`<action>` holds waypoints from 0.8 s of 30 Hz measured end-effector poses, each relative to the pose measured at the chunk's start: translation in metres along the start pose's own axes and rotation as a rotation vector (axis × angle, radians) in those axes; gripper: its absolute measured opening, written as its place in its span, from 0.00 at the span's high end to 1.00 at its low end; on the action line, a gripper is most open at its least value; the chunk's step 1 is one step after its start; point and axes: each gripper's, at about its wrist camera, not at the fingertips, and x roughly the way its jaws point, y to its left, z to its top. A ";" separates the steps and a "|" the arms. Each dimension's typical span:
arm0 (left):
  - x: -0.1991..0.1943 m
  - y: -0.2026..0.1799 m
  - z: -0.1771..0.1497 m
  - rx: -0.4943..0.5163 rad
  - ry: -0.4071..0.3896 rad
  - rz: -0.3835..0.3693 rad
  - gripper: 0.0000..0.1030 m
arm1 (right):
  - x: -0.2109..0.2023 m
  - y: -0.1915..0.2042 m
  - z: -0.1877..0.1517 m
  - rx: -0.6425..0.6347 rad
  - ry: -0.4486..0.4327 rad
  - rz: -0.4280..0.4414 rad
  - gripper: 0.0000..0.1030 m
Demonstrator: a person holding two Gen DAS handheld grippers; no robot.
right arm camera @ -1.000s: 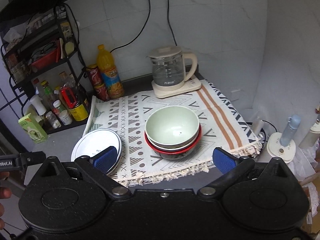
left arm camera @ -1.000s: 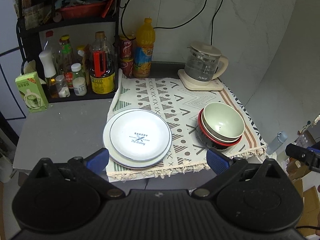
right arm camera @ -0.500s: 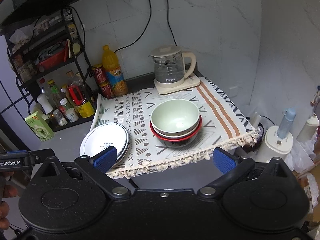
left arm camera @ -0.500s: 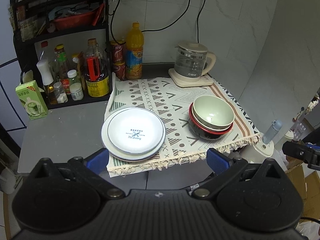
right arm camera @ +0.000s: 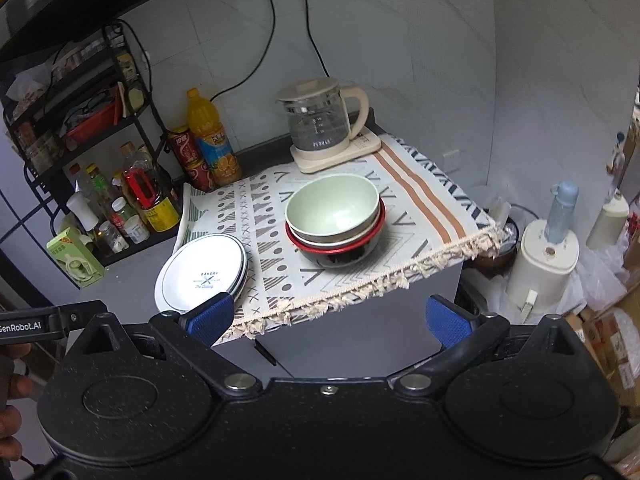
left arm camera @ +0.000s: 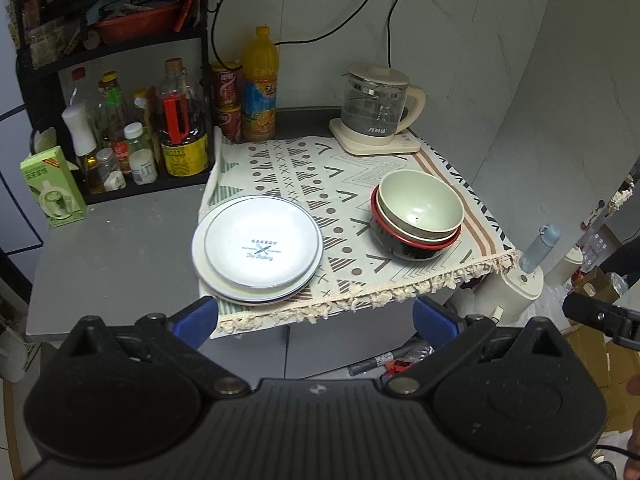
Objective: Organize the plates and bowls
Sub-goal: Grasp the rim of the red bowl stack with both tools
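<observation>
A stack of white plates (left arm camera: 258, 248) with blue "BAKERY" print lies on the left part of the patterned cloth (left arm camera: 320, 176); it also shows in the right wrist view (right arm camera: 202, 272). A stack of bowls (left arm camera: 418, 210), pale green on top and red-rimmed black below, sits on the right part of the cloth and shows in the right wrist view (right arm camera: 334, 216). My left gripper (left arm camera: 314, 322) is open and empty, off the counter's front edge. My right gripper (right arm camera: 326, 318) is open and empty, also back from the front edge.
A glass kettle (left arm camera: 378, 108) stands at the back of the cloth. Bottles and cans (left arm camera: 180, 120) crowd the back left by a black rack (left arm camera: 108, 20). A green carton (left arm camera: 52, 188) sits at the far left. A white appliance (right arm camera: 548, 256) stands right of the counter.
Both grippers have pulled back and away from the counter, so the plates and bowls look smaller. Both stay open. The plates and bowls have not moved.
</observation>
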 end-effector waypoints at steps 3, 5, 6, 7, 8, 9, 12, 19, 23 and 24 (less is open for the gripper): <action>0.012 -0.012 0.010 0.065 -0.012 0.001 0.01 | 0.006 -0.006 0.000 0.032 -0.003 0.010 0.01; 0.025 -0.016 0.017 0.064 -0.005 -0.013 0.01 | 0.011 -0.011 0.002 0.050 -0.011 0.009 0.02; 0.032 -0.018 0.021 0.057 0.004 -0.020 0.01 | 0.014 -0.013 0.003 0.059 -0.012 0.007 0.02; 0.039 -0.020 0.026 0.058 0.011 -0.026 0.01 | 0.017 -0.016 0.005 0.068 -0.012 0.010 0.03; 0.046 -0.023 0.029 0.066 0.013 -0.029 0.01 | 0.021 -0.019 0.006 0.080 -0.012 0.014 0.06; 0.053 -0.025 0.034 0.076 0.013 -0.029 0.01 | 0.026 -0.023 0.008 0.097 -0.009 0.017 0.07; 0.077 -0.031 0.049 0.106 0.014 -0.046 0.01 | 0.044 -0.033 0.016 0.151 0.002 0.023 0.11; 0.145 -0.041 0.082 0.094 0.102 -0.092 0.04 | 0.092 -0.051 0.035 0.235 0.015 0.035 0.17; 0.184 -0.045 0.100 0.075 0.138 -0.144 0.07 | 0.126 -0.058 0.048 0.283 0.034 0.045 0.20; 0.195 -0.046 0.104 0.071 0.153 -0.151 0.08 | 0.134 -0.060 0.051 0.294 0.040 0.046 0.20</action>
